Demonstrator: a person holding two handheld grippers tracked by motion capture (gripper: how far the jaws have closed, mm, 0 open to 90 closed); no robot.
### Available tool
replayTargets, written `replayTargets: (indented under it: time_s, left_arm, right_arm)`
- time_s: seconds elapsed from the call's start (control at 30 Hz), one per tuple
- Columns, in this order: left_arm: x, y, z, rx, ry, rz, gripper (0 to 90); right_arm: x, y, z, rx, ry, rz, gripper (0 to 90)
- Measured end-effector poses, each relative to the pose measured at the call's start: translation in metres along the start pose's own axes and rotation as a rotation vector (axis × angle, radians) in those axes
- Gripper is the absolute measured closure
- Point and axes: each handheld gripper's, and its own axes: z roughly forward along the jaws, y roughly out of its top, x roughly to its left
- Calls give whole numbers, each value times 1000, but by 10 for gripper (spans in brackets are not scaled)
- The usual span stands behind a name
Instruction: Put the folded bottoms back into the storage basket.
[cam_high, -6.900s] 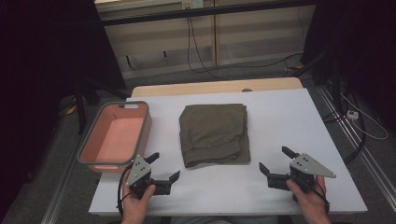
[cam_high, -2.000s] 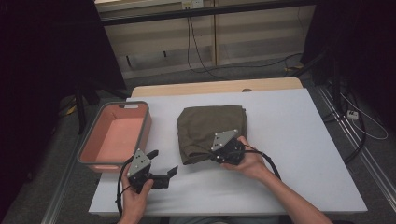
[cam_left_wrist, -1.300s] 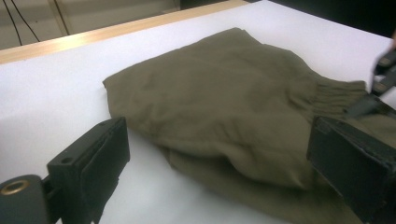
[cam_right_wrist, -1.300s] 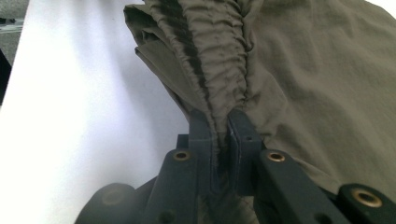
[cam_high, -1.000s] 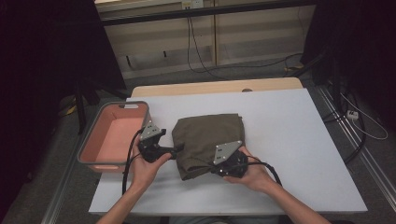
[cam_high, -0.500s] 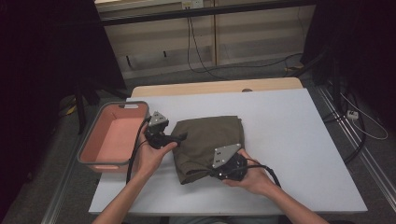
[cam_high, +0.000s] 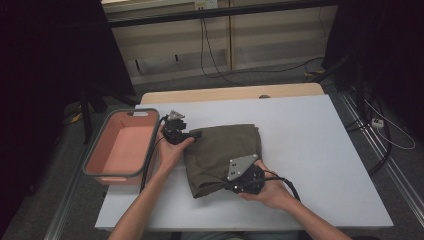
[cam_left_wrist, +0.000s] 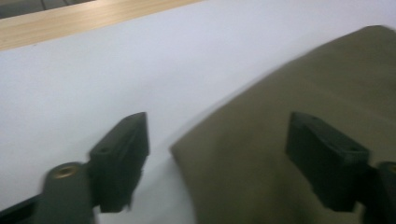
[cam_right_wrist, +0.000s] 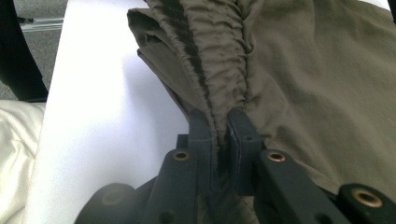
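Folded cloth (cam_high: 225, 155) at frame centre on counter (cam_high: 320, 150): soft, limp, light. Right claw (cam_right_wrist: 223, 126) clamped on bunched near edge. Left claw (cam_left_wrist: 224, 154), jaws just closing, straddles far-left corner, not yet pinching; best hold there.

Olive-green cloth (cam_high: 225, 152), folded into a rough rectangle, lies flat on the white table (cam_high: 320, 150), just right of the pink bin (cam_high: 122, 150) but apart from it. The near edge is bunched into gathered pleats and pinched upward there. The far-left corner lies flat and square on the table. Fabric is matte and lightly wrinkled, with several layers showing at the near-left edge.
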Motion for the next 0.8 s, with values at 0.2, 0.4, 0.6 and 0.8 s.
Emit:
replayTargets:
  time_s: [0.2,0.4,0.6,0.8]
  left_arm:
    - [13,-1,12,41,-23,-75,364]
    - [14,-3,19,79,-20,-70,392]
    - [13,-5,20,95,-57,-46,504]
    - [7,-4,20,106,-80,-32,601]
  right_arm:
    - [0,0,0,1,1,-1,825]
    - [-1,-1,1,-1,1,-1,824]
    - [0,-1,2,4,0,-2,823]
    - [1,0,2,5,-4,-8,823]
